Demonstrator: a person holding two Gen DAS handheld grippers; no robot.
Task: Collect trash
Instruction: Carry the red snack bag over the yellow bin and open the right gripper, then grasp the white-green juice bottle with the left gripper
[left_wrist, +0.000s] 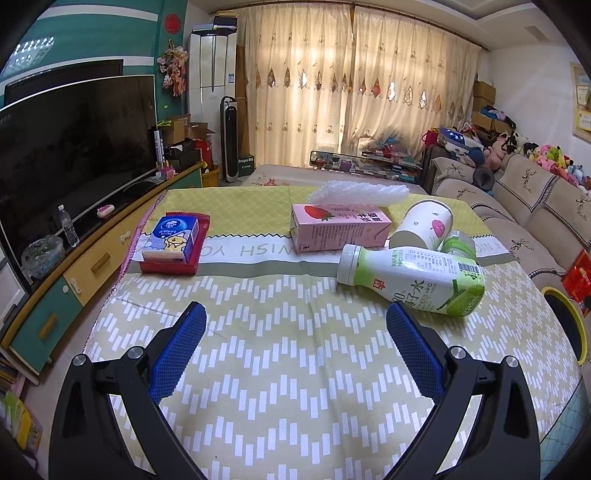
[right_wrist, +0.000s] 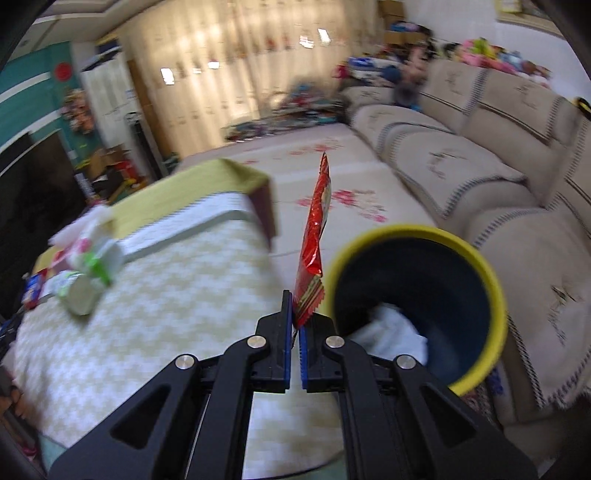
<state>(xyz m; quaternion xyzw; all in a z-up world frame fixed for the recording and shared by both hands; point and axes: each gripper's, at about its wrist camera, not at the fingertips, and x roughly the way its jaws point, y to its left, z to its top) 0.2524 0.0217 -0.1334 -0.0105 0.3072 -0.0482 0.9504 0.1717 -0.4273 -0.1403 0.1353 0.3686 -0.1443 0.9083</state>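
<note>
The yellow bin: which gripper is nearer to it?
Right. The right gripper, shut on a red wrapper, is beside the bin. The left gripper hangs open over the table.

Table cloth: yellow-green, white dash chevrons
Wrapper: glossy red
Bin: yellow rim, dark blue inside
Carton: pink, strawberry print
Bottle: white, green label
Hand-held gripper pads: blue

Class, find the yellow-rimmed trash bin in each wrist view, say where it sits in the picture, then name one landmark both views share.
Left wrist view: the yellow-rimmed trash bin is cut off at the right edge, beside the table.
Right wrist view: it fills the lower right, next to the red wrapper clamped in the right gripper.
Shared landmark: the beige sofa.
</note>
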